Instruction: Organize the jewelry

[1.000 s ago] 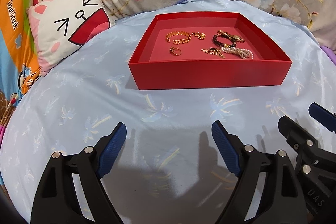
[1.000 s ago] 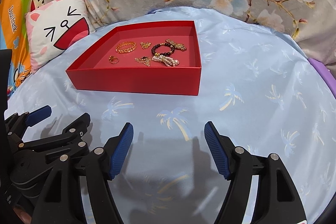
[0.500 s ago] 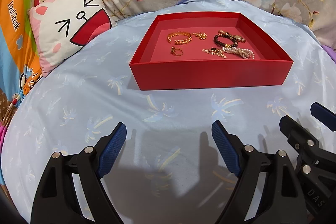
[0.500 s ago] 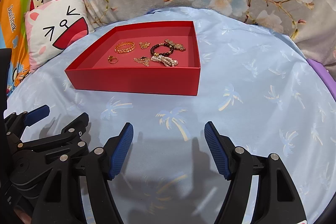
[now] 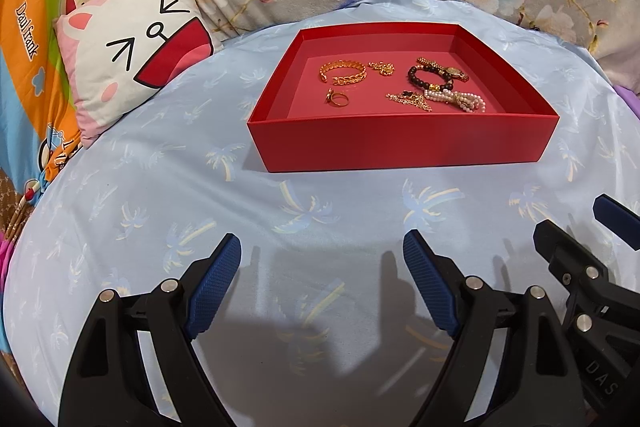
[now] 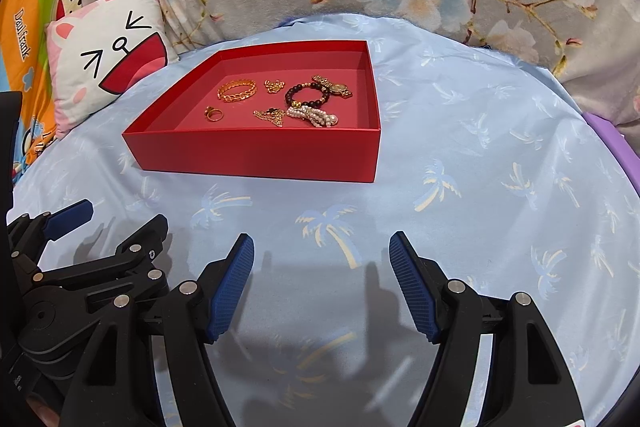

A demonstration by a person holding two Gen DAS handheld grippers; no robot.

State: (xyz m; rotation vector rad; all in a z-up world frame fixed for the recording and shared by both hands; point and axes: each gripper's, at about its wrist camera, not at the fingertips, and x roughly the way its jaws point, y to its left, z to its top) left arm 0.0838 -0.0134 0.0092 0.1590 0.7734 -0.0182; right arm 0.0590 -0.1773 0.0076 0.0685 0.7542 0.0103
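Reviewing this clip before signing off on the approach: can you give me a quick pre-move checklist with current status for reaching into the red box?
1. Left gripper open and holding nothing: ok.
2. Right gripper open and holding nothing: ok.
3. Both grippers short of the red box, over the blue sheet: ok.
4. Box has no lid on it, contents in sight: ok.
5. Pieces lying apart for a clean pick: gold bangle and gold ring ok; pearl strand touches the gold chain, and the dark bead bracelet touches the watch: not ok.
6. Where the pieces are meant to go: cannot tell.
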